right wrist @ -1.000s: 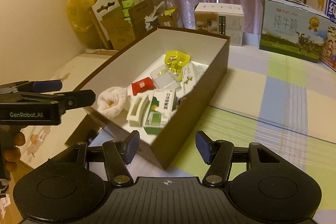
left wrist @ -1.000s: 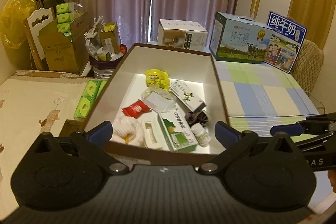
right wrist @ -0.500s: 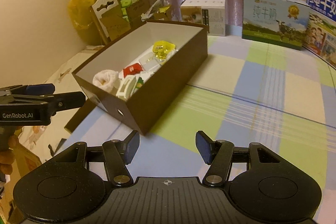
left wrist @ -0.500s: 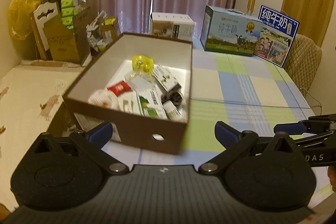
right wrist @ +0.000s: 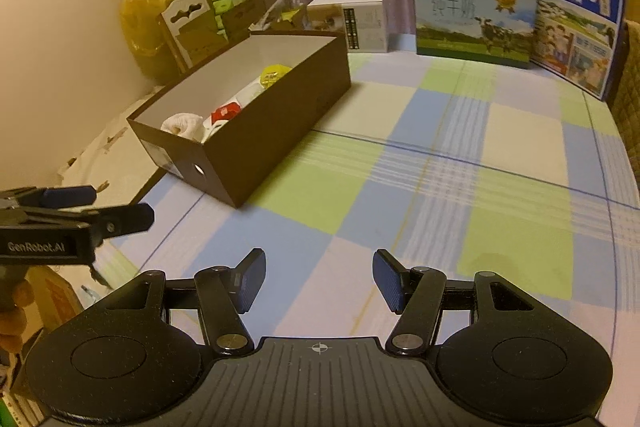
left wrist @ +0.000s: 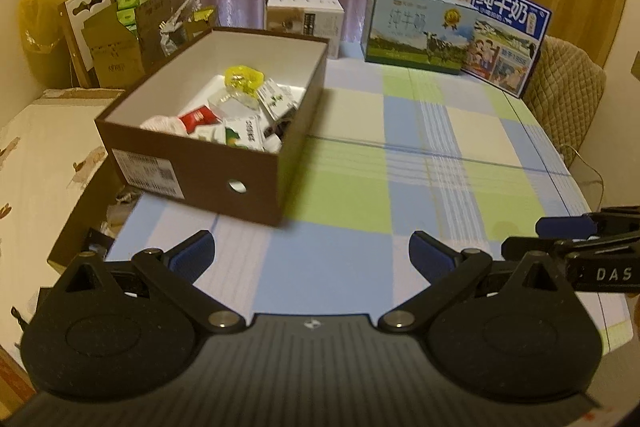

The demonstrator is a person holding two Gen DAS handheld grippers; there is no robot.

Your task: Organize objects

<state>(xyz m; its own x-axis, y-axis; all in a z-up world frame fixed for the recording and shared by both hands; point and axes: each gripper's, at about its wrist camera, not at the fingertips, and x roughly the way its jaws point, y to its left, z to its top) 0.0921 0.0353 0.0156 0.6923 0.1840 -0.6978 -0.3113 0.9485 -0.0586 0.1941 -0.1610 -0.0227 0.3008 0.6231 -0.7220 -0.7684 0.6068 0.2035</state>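
Small household items sit heaped inside brown shoebox (left wrist: 208, 163), at left edge of checked tablecloth (left wrist: 400, 155): yellow packet (left wrist: 242, 78) toward far end of box, red sachet (left wrist: 196, 118), white cloth bundle (left wrist: 164, 123) and green-and-white medicine cartons (left wrist: 244, 135) toward near end. No loose items seen on cloth beside box.

Left gripper (left wrist: 311, 254) held low in front of box, short of its near wall; fingers wide apart, nothing between them. Right gripper (right wrist: 319, 281) held off to right of box, over bare cloth; fingers likewise apart and empty.

Milk cartons (left wrist: 420, 27) stand upright well beyond box, along far edge of cloth.

Stage not settled by views: contents in box fit either items already gathered there, or a jumble awaiting sorting out onto cloth.

For any approach to box: come in from above open top, not across near wall; keep fingers spread until over one chosen item. Cartons overlap, so take topmost piece only. Soft bundle and sachet likely to deform; pinch at middle. Box light, may slide on cloth if nudged.
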